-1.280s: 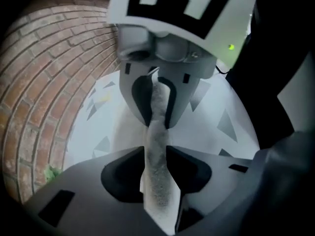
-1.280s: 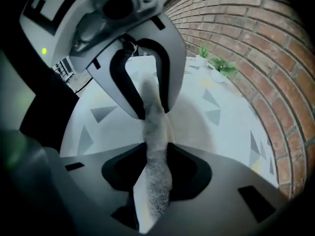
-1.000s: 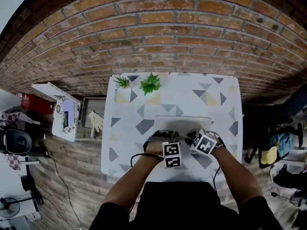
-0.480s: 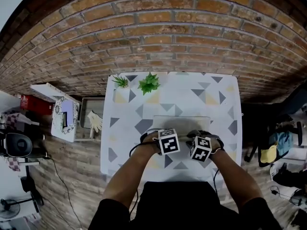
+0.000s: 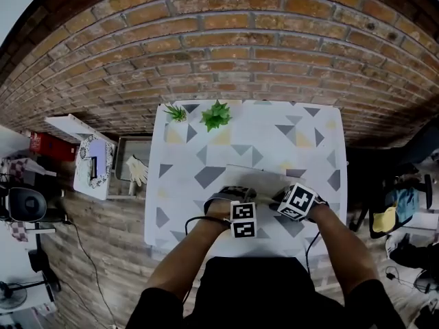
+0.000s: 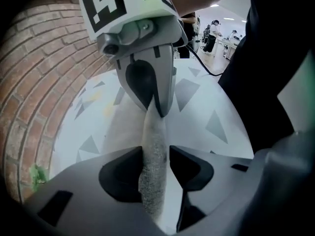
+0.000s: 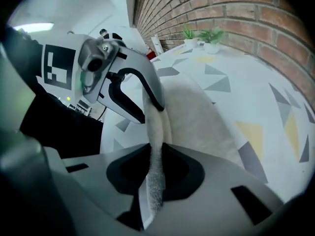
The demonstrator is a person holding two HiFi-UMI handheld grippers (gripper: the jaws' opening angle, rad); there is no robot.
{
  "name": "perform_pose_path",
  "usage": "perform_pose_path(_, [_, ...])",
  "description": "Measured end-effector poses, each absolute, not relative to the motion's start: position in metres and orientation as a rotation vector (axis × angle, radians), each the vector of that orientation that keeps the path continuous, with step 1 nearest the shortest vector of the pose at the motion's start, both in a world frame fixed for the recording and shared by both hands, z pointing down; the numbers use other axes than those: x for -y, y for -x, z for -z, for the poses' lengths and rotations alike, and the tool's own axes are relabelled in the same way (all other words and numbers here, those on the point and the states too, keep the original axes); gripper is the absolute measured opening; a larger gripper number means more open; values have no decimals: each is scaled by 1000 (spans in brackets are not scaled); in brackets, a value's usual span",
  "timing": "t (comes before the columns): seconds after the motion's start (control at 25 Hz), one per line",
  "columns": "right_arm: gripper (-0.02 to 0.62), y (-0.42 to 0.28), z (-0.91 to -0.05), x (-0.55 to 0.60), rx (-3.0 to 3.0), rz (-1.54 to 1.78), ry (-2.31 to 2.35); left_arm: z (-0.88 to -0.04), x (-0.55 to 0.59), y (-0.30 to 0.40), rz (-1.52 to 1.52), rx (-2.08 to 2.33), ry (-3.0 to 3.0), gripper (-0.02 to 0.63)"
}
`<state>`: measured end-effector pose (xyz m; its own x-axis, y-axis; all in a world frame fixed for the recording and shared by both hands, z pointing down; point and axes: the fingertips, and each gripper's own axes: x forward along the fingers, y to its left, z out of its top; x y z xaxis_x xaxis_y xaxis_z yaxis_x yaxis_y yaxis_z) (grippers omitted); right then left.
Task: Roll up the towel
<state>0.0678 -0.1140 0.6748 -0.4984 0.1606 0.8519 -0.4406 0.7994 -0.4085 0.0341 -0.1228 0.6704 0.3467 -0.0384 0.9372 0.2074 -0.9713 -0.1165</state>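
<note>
A grey towel [image 5: 264, 177] lies on the table with the triangle-patterned cloth [image 5: 199, 149]. Its near edge is rolled into a thin ridge [image 6: 153, 146] that both grippers meet. In the head view my left gripper [image 5: 236, 199] is at the ridge's left end and my right gripper [image 5: 280, 196] at its right end. In the left gripper view the ridge runs between my left gripper's [image 6: 156, 156] jaws, which are opening, with a gap beside one pad. My right gripper [image 7: 156, 156] is closing, its pads pressing the ridge [image 7: 156, 132].
Two small potted plants [image 5: 216, 117] [image 5: 176, 114] stand at the table's far left corner, by the brick wall [image 5: 274, 40]. On the floor left of the table are a tray with a glove [image 5: 137, 172] and a small white stand [image 5: 92, 160].
My left gripper has drawn back toward the person and my right gripper has shifted a little to the right. The towel's far edge now lies slightly askew.
</note>
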Motion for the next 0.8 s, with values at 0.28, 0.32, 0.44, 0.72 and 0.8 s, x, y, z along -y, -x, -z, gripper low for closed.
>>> perform_pose_path(0.28, [108, -76, -671, 106, 1924, -635, -249, -669, 101, -38, 1800, 319, 2582, 63])
perform_pose_path(0.32, [141, -77, -667, 106, 1917, -561, -269, -669, 100, -38, 1811, 326, 2591, 61])
perform_pose_path(0.44, [201, -73, -651, 112, 1916, -309, -345, -671, 101, -39, 1844, 331, 2627, 61])
perform_pose_path(0.72, [196, -44, -652, 84, 1934, -131, -366, -674, 107, -40, 1887, 340, 2740, 61])
perform_pose_path(0.8, [183, -47, -660, 86, 1913, -105, -391, -673, 107, -40, 1878, 334, 2741, 61])
